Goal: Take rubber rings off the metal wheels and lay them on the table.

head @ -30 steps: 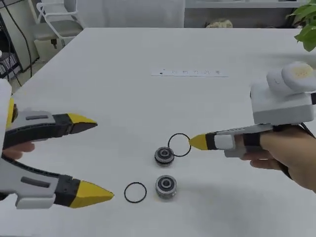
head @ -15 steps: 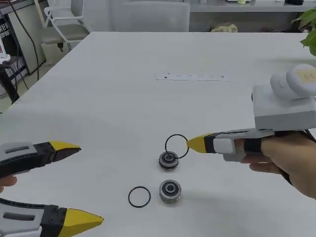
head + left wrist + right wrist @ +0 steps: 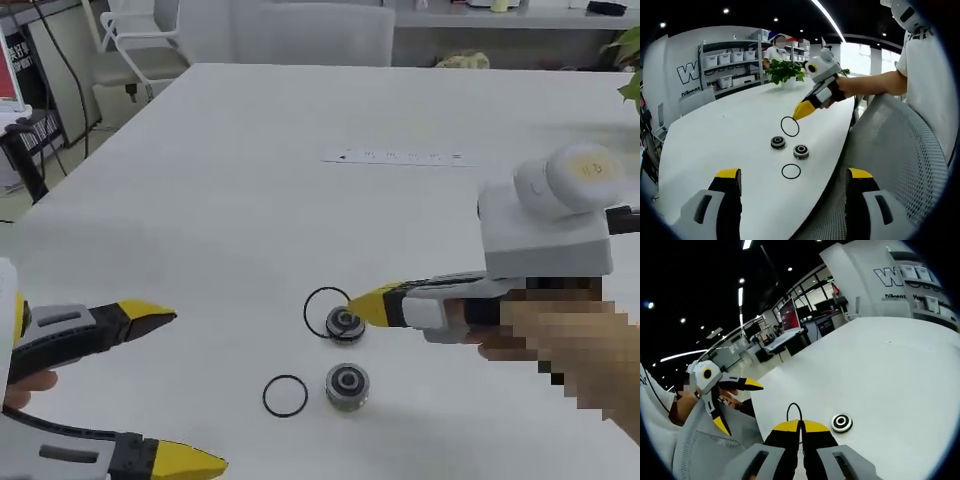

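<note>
Two metal wheels (image 3: 345,324) (image 3: 347,385) sit close together on the white table (image 3: 250,180). My right gripper (image 3: 360,305) is shut on a thin black rubber ring (image 3: 322,311), which it holds just left of the farther wheel. A second ring (image 3: 285,395) lies flat, left of the nearer wheel. My left gripper (image 3: 185,390) stands open at the lower left, well apart from the wheels. In the left gripper view the held ring (image 3: 789,126) hangs above both wheels (image 3: 778,142) (image 3: 801,151). The right gripper view has its jaws (image 3: 800,424) closed, with one wheel (image 3: 842,423) beside them.
A pale printed strip (image 3: 393,156) lies flat on the far middle of the table. White chairs (image 3: 140,40) stand beyond the far left corner. A mesh chair back (image 3: 890,150) sits at the table's near edge, and a potted plant (image 3: 785,70) at its right end.
My right gripper has carried the ring leftward, from the upper right of the farther wheel to its left side. The left gripper stays open and has dropped a little lower.
</note>
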A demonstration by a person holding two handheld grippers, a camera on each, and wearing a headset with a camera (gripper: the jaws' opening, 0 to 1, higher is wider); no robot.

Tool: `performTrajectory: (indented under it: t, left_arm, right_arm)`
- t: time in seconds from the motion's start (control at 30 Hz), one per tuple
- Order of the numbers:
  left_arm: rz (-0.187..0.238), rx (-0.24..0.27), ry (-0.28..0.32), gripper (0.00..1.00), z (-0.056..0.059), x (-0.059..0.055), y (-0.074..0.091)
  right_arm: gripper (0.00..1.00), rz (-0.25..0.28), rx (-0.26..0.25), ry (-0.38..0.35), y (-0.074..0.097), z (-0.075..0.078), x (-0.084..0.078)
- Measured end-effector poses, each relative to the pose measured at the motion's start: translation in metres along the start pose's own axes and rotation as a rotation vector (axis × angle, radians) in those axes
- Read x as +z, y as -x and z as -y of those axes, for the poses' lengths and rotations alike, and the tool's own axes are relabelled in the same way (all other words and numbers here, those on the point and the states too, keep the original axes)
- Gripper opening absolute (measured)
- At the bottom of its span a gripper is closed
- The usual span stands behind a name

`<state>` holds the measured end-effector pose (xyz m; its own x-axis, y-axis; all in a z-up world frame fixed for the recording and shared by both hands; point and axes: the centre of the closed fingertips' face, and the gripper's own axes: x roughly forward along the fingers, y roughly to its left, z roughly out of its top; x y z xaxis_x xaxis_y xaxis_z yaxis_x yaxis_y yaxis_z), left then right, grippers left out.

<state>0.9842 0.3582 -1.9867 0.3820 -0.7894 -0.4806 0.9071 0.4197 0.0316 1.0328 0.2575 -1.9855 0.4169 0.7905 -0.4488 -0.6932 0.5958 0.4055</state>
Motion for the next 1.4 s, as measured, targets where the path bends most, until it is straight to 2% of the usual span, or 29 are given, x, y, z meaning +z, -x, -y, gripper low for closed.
performTrajectory:
  t: [0.07, 0.1, 0.17, 0.37, 0.6, 0.73, 0.83, 0.93, 1.4]
  left_arm:
    - [0.002, 0.008, 0.022, 0.88, -0.002, -0.001, 0.0]
    - [0.002, 0.009, 0.023, 0.89, -0.002, -0.001, 0.0]
    - [0.005, 0.008, 0.02, 0.9, -0.001, -0.001, 0.0]
    - [0.014, 0.004, 0.028, 0.96, 0.0, 0.0, -0.001]
    - [0.016, 0.002, 0.021, 0.96, 0.0, 0.001, -0.001]
    - [0.016, 0.003, 0.024, 0.95, 0.0, 0.001, -0.001]
    - [0.018, 0.004, 0.027, 0.94, 0.0, 0.001, 0.0]
    - [0.019, 0.009, 0.028, 0.93, -0.001, 0.0, 0.0]
    - [0.022, 0.006, 0.036, 0.92, -0.001, -0.001, 0.0]
  right_arm:
    - [0.0, -0.011, 0.015, 0.003, -0.005, -0.005, -0.004]
    - [0.0, -0.018, 0.037, -0.016, -0.008, -0.009, -0.007]
    - [0.0, -0.028, 0.046, -0.028, -0.013, -0.009, -0.012]
    - [0.0, -0.065, 0.039, -0.035, -0.022, -0.008, -0.025]
    - [0.0, -0.105, 0.034, -0.038, -0.036, -0.01, -0.039]
    - [0.0, -0.136, 0.023, -0.027, -0.046, -0.011, -0.05]
    - [0.0, -0.182, 0.015, 0.012, -0.05, -0.012, -0.06]
    - [0.0, -0.202, 0.002, 0.036, -0.053, -0.01, -0.066]
    - [0.0, -0.264, -0.03, 0.096, -0.054, -0.005, -0.078]
